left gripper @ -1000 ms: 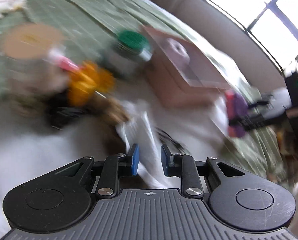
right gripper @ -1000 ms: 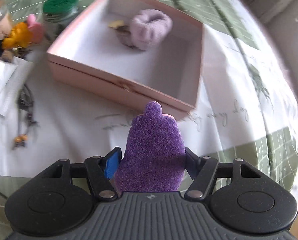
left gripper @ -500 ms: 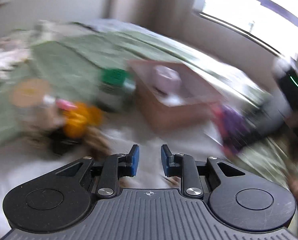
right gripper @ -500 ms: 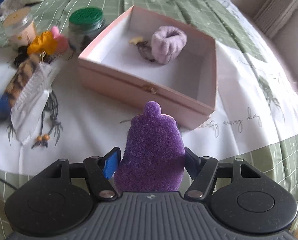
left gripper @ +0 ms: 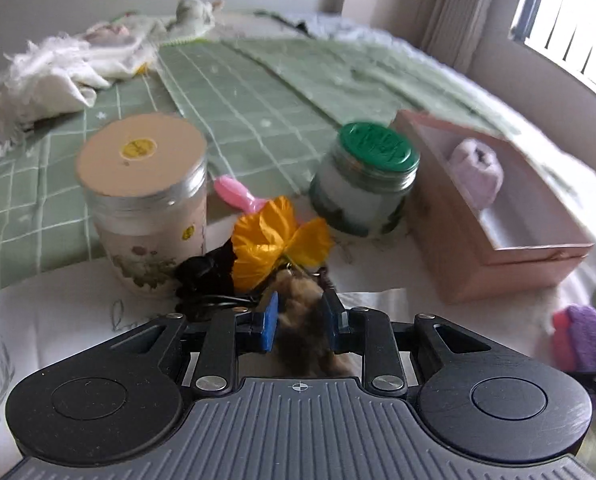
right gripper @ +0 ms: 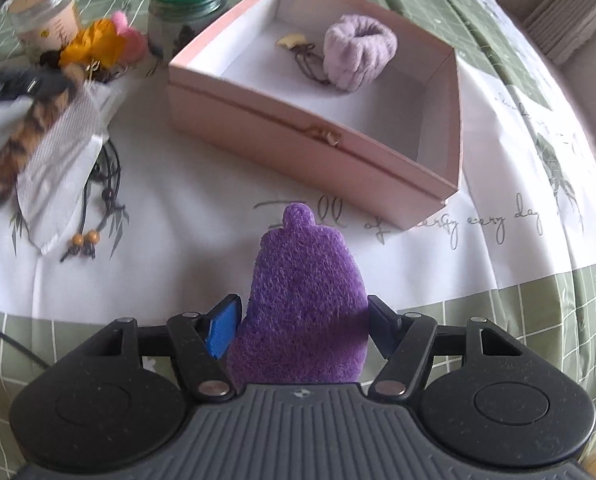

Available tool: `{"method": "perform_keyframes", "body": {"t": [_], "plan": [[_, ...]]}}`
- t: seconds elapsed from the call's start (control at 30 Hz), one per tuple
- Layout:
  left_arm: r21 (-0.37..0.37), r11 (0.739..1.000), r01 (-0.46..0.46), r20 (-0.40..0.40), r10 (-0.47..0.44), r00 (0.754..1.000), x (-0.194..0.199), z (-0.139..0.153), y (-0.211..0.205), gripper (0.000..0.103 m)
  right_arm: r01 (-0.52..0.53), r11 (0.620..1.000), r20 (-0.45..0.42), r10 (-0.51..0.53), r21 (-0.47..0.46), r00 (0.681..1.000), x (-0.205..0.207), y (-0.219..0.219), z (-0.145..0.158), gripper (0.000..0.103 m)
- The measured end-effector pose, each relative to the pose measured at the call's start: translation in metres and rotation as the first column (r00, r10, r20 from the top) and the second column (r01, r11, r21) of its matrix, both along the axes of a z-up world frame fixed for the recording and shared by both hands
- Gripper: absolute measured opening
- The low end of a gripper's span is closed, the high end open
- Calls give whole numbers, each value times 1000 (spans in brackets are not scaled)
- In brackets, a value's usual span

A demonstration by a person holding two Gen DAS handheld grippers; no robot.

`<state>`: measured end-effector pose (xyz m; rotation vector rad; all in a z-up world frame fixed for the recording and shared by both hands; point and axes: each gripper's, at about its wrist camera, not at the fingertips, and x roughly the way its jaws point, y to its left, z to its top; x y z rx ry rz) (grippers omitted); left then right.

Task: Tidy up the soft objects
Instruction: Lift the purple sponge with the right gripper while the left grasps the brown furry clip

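Note:
My left gripper (left gripper: pixel 301 318) points down at the pile by the jars, and its jaws are opening. A brown striped furry piece (left gripper: pixel 304 332) lies between the pads, which do not visibly press on it. In the right wrist view this furry piece (right gripper: pixel 21 144) lies across a white mesh pouch (right gripper: pixel 61 152). My right gripper (right gripper: pixel 302 328) is shut on a purple felt piece (right gripper: pixel 306 300), held above the cloth in front of the open pink box (right gripper: pixel 298 128). A lilac scrunchie (right gripper: pixel 360 52) and a thin hair tie lie inside the box.
An orange fabric flower (left gripper: pixel 277 244), a black soft item (left gripper: pixel 205 272) and a pink item (left gripper: pixel 237 196) crowd between a tan-lidded jar (left gripper: pixel 145 184) and a green-lidded jar (left gripper: pixel 368 176). A beaded cord (right gripper: pixel 93 216) trails from the pouch. White cloths (left gripper: pixel 57 68) are heaped at the back left.
The left gripper swung back and came down to the pile by the jars. Its jaws widened and the furry piece now sits between them. The right gripper still holds the purple piece, nearly still.

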<state>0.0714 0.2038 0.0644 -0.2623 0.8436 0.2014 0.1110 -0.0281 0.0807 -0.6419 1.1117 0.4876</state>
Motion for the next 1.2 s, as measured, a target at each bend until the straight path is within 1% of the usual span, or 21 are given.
{"method": "perform_keyframes", "body": {"t": [0.03,0.1,0.17,0.27,0.33,0.37,0.43,0.47,0.5,0.57,0.6,0.7,0.77,0.83,0.93,1.03,1.1,1.2], "plan": [[-13,1000,4,-24,-4,1000,5,-4,3,35,-3,1000,-3,3,-4,1000,-1,0,-1,66],[-48,999,7,-53,-10,999,9,-14,8,38,-6,1000,-7,6,-12,1000,-1,2,-5,66],[-106,994,16,-26,-19,999,10,-18,16,38,-6,1000,-8,6,-17,1000,-1,2,-6,66],[-177,981,76,-20,-81,997,7,-21,25,37,-5,1000,-10,5,-18,1000,-1,1,-7,67],[-210,973,97,-15,-103,995,-1,-23,30,33,-5,1000,-12,4,-22,1000,-1,1,-9,67],[-221,970,104,-14,-110,994,-4,-23,32,31,-6,1000,-12,5,-25,1000,-1,2,-9,67],[-223,968,114,-21,-121,992,-7,-20,33,20,-8,1000,-11,8,-30,1000,-1,2,-10,67],[-227,968,110,-17,-117,993,-9,-17,34,19,-9,999,-10,9,-31,1000,-1,2,-10,67],[-226,968,112,4,-114,993,-14,-12,34,17,-8,1000,-10,8,-29,1000,-1,2,-10,67],[-185,969,161,56,-153,987,-24,3,26,16,5,1000,-17,-5,-8,1000,1,0,-7,67],[-157,966,204,84,-192,978,-32,14,19,16,17,1000,-28,-16,10,999,3,-2,-6,67],[-147,942,300,139,-281,950,-57,41,2,16,77,993,-90,-68,91,994,13,-11,0,67],[-127,922,366,176,-343,923,-75,62,-12,16,104,988,-101,-93,113,991,17,-15,5,67],[-84,896,436,212,-411,886,-92,87,-28,16,119,984,-96,-106,132,990,19,-19,14,67],[-17,866,499,253,-479,840,-105,122,-49,16,137,970,-119,-114,203,986,25,-30,40,67],[-1,844,536,298,-511,806,-107,154,-61,16,143,949,-156,-102,281,982,28,-45,74,67],[-19,827,562,331,-526,784,-101,174,-71,16,117,946,-146,-75,303,986,24,-54,94,67],[-8,806,592,361,-550,753,-87,198,-87,16,77,950,-85,-54,303,995,18,-67,129,67]]}}
